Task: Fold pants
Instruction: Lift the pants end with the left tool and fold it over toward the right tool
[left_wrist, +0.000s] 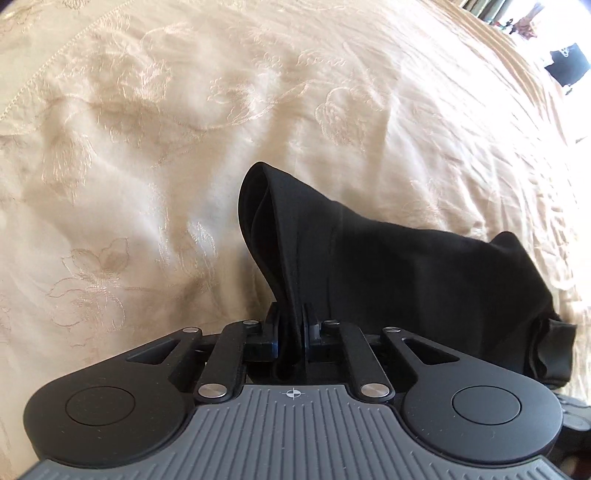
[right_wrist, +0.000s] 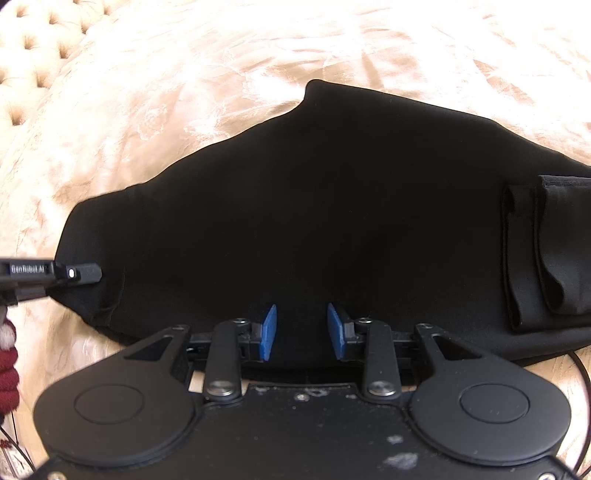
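The black pants lie folded on a cream embroidered bedspread. In the left wrist view my left gripper is shut on a bunched corner of the pants, which rises in a peak ahead of the fingers. In the right wrist view my right gripper is open with its blue pads apart, just over the near edge of the pants and holding nothing. The left gripper shows there at the pants' left end. A folded waistband or cuff lies at the right.
The bedspread fills both views. A tufted cream headboard is at the upper left of the right wrist view. A dark red knitted sleeve is at the left edge. Room objects show beyond the bed edge.
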